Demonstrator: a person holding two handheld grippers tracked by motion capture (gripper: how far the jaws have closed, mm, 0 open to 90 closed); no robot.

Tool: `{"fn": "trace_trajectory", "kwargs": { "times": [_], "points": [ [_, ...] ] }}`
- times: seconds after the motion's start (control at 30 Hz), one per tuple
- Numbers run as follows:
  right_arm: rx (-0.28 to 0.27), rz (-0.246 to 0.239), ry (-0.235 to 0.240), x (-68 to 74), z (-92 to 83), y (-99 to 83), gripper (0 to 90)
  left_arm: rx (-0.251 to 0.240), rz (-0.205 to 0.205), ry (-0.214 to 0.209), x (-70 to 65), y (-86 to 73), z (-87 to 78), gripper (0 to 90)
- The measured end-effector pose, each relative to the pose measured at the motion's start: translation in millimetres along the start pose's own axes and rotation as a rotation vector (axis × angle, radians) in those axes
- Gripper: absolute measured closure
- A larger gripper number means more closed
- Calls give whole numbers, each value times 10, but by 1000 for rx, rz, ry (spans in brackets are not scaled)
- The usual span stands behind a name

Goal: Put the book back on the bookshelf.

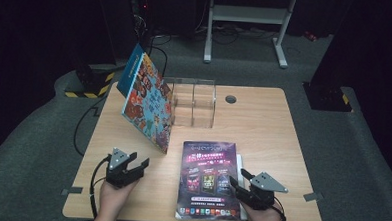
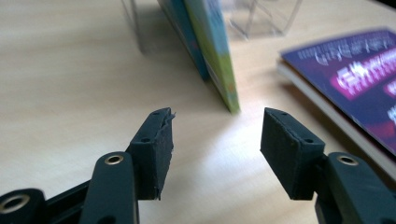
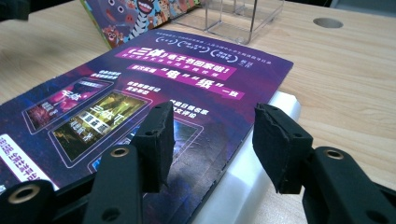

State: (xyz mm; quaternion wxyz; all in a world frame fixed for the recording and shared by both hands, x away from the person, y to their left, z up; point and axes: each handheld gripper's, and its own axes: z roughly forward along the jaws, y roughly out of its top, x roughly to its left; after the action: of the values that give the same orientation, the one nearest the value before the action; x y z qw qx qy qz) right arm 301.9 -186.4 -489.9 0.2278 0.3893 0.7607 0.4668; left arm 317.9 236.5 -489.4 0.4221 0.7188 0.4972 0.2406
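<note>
**Q:** Purple book point(image 1: 209, 178) lying flat at 6 o'clock on the table point(image 1: 263, 123), why hover there?

**Me:** My right gripper point(image 1: 243, 183), jaws spread and empty, lines up on its right edge. Left gripper point(image 1: 132, 165), also spread, waits near the picture book point(image 1: 149, 101) leaning on the clear holder point(image 1: 194, 103).

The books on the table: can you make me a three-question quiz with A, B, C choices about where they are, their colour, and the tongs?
1. Where does the colourful book stand?
A. flat on the floor
B. leaning on the clear box
C. under the table

2. What colour is the flat book's cover?
A. purple
B. white
C. orange

3. How are the left tongs?
A. gripping a book
B. open, holding nothing
C. shut tight

Answers: 1 B, it tilts against the box; 2 A, the cover is purple; 3 B, bare table shows between the jaws.
</note>
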Motion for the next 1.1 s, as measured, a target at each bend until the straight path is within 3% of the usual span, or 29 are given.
{"fn": "trace_trajectory", "kwargs": {
  "times": [0.07,0.17,0.27,0.4,0.53,0.63,0.77,0.87,1.0,1.1],
  "points": [
    [3,-19,-15,20,14,-8,466,25,15,-3,-47,-30,23,415],
    [24,-17,20,28,51,-17,470,68,-1,-26,-108,-76,90,393],
    [38,-45,29,75,54,12,450,56,30,-40,-191,-94,125,372],
    [88,-49,9,122,73,102,406,43,46,-67,-236,-108,155,352],
    [110,-34,-32,156,99,187,402,62,36,-102,-245,-115,186,337],
    [90,-2,-53,153,115,217,407,85,60,-120,-271,-131,213,338],
    [64,25,-80,141,117,175,409,115,106,-108,-352,-178,242,294],
    [82,14,-63,135,110,164,382,100,88,-124,-381,-177,241,295],
    [125,30,-42,126,145,109,299,68,29,-160,-462,-149,249,323],
    [163,54,-6,110,198,88,290,47,66,-142,-569,-149,239,356]
  ]
}}
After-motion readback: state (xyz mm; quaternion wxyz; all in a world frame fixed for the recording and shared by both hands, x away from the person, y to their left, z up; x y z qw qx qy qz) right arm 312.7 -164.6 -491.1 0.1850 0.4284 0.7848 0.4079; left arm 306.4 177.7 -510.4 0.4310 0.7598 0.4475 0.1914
